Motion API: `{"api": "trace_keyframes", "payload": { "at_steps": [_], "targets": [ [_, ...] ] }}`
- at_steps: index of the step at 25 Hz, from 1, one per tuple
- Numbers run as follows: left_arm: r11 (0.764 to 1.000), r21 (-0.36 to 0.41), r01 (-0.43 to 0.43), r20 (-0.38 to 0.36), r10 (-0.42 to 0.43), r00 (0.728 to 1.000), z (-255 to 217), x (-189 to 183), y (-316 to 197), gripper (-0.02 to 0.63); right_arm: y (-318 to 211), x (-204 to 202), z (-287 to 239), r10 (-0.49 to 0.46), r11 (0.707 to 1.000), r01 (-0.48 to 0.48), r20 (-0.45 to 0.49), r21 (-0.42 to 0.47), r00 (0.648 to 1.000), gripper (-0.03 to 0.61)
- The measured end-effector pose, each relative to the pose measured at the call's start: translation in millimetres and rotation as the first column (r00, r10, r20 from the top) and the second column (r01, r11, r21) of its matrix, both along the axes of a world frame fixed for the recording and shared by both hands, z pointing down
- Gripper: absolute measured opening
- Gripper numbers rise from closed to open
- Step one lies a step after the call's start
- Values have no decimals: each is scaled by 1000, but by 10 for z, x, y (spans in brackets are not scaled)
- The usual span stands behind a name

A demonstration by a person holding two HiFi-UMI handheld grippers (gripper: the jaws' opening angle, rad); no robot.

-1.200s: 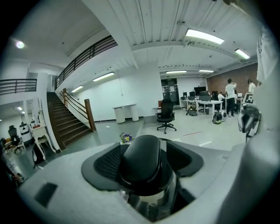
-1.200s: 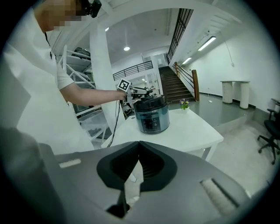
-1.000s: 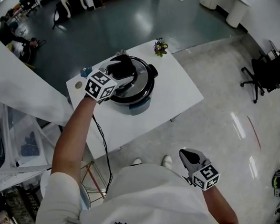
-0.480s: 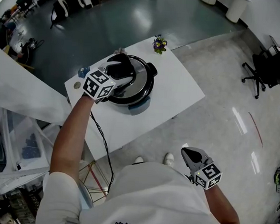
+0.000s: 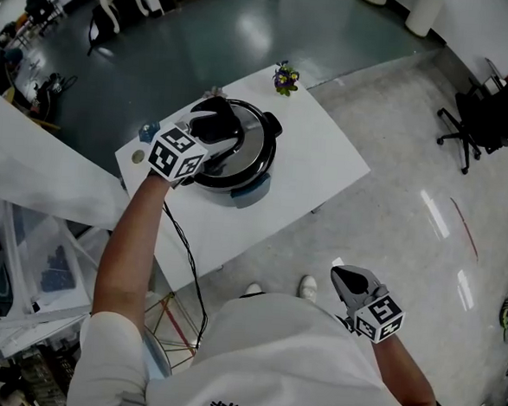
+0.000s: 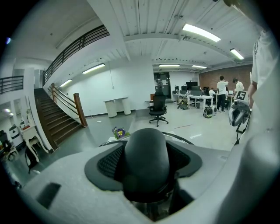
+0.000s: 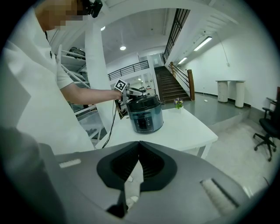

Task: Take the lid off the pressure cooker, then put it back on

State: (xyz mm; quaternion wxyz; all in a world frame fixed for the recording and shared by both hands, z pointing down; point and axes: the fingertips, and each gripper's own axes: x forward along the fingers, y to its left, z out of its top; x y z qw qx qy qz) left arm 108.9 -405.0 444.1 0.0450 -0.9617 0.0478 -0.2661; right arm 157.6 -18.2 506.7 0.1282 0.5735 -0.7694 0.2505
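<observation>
While the pressure cooker (image 5: 258, 165) stands on the worktop (image 5: 319, 169) with its lid (image 5: 254, 134) on, the left gripper (image 5: 214, 124) has just been closing its jaws, which pinch the lid's handle (image 6: 146, 159). The right gripper (image 7: 139, 144) hangs well apart, jaws pressed together, empty.

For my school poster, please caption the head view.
Left hand-held gripper, jaws just closing on the lid handle of the pressure cooker on a table; right hand-held gripper shut, low.

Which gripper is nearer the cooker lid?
Left. The left gripper sits on the lid, fingers having just been closing around its handle. The right gripper hangs by the person's side, away from the table.
</observation>
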Motion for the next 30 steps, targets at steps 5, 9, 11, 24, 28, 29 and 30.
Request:
{"api": "trace_keyframes", "payload": {
  "at_steps": [5, 9, 11, 24, 28, 29, 30],
  "targets": [
    [1000, 9, 4, 9, -4, 1000, -9, 15, 2, 304, 54, 25, -6, 13, 1000, -13, 0, 2, 1000, 14],
    [1000, 20, 6, 7, -6, 1000, -65, 23, 4, 304, 94, 48, 8, 19, 1000, -19, 4, 1, 1000, 15],
    [1000, 26, 4, 2, -4, 1000, -128, 31, 23, 304, 113, 61, 8, 19, 1000, -19, 8, 4, 1000, 14],
    [998, 37, 56, -28, -55, 998, -491, -44, 54, 302, 126, 135, -25, -33, 999, 32, 24, 23, 999, 14],
    [996, 38, 84, -38, -83, 996, -624, -113, 78, 302, 119, 171, -41, -63, 998, 62, 32, 30, 998, 15],
    [995, 40, 91, -38, -89, 995, -657, -137, 85, 302, 114, 178, -45, -71, 997, 70, 34, 32, 997, 15],
    [994, 43, 98, -37, -96, 995, -687, -164, 90, 302, 106, 184, -46, -81, 996, 80, 36, 33, 996, 14]
  ]
}}
